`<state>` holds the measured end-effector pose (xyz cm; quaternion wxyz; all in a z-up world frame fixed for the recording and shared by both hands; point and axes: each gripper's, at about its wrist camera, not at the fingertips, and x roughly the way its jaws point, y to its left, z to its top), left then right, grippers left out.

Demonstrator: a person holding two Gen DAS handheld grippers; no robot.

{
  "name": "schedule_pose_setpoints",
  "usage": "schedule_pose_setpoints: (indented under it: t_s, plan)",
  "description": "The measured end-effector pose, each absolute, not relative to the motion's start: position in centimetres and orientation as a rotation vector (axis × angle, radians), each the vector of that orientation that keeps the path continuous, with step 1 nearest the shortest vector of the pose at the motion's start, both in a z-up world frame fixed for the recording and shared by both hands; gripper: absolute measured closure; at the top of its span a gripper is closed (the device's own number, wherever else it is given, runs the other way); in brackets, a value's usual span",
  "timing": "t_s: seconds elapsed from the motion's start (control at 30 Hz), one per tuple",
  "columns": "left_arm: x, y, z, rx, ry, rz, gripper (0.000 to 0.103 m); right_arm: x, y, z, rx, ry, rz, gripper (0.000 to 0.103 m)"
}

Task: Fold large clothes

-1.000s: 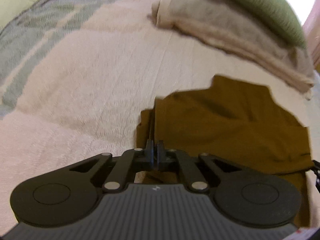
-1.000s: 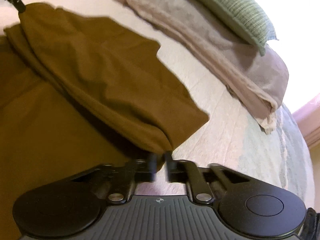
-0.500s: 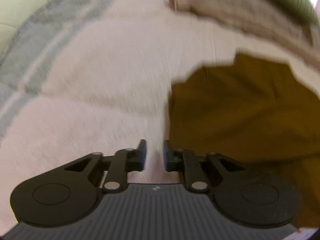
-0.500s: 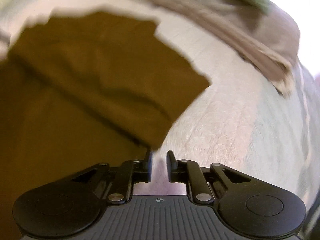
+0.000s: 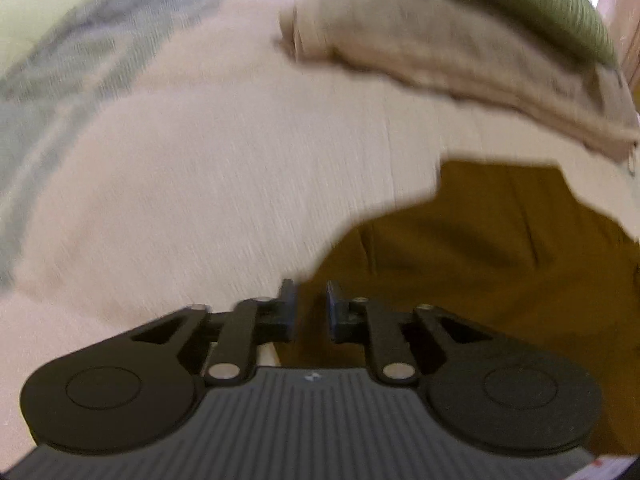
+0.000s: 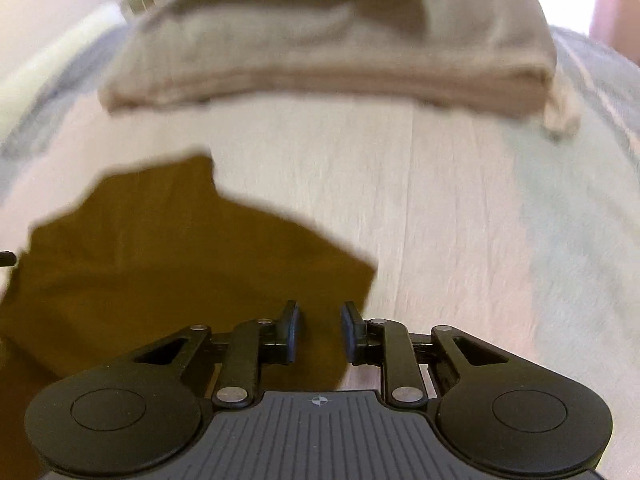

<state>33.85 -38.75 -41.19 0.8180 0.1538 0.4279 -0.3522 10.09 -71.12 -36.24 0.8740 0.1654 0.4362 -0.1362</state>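
- The brown garment (image 5: 500, 264) lies flat on the bed (image 5: 208, 184), already folded over on itself, probably so that the next fold can start from a tidy shape.
- The left gripper (image 5: 311, 308) hangs over the garment's left edge; its fingers stand narrowly apart and hold nothing.
- The right gripper (image 6: 319, 330) hangs above the right corner of the garment (image 6: 168, 280). Its fingers have just been opening, and no cloth is between them.
- A folded beige blanket (image 6: 328, 56) with a green pillow (image 5: 532, 4) on it lies further away, well apart from the garment.
- Between them the bed is bare, so there is room to move.
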Motion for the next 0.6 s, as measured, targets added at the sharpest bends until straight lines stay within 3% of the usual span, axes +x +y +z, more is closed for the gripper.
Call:
schedule_pose_setpoints:
  t_s: [0.03,0.1,0.13,0.23,0.43,0.47,0.5,0.53,0.57,0.6]
  plan:
    - [34.4,-39.1,-40.3,0.308,0.892,-0.757,0.089,11.4,-71.5,-35.7,0.355,0.894,-0.251,0.077]
    - [35.6,-40.8,-39.2,0.242,0.892,-0.794,0.087,14.5,-71.9,-35.7,0.400,0.866,-0.176,0.056]
    - [36.1,-42.1,-39.4,0.216,0.914,-0.825,0.085,16.1,-72.1,-36.2,0.421,0.863,-0.141,0.054]
    - [36.5,-46.7,-41.4,0.211,0.989,-0.956,0.075,21.6,-72.9,-38.6,0.509,0.885,-0.067,0.054]
    - [38.2,-53.3,-46.0,0.205,1.160,-1.059,0.072,27.8,-74.9,-42.8,0.709,0.890,-0.002,0.054]
    - [38.6,-53.6,-46.4,0.181,1.186,-1.064,0.072,28.1,-75.1,-43.2,0.752,0.868,-0.023,0.057]
    - [38.9,-53.5,-46.7,0.155,1.206,-1.066,0.072,28.6,-75.3,-43.5,0.778,0.859,0.001,0.077]
    - [39.1,-53.8,-47.0,0.131,1.221,-1.071,0.074,28.9,-75.5,-43.7,0.784,0.864,0.009,0.090]
    - [39.4,-53.9,-47.2,0.111,1.228,-1.087,0.077,28.9,-75.6,-43.8,0.770,0.872,0.003,0.096]
    - [39.5,-54.1,-47.0,0.112,1.219,-1.093,0.091,28.7,-75.5,-43.6,0.752,0.865,0.016,0.097]
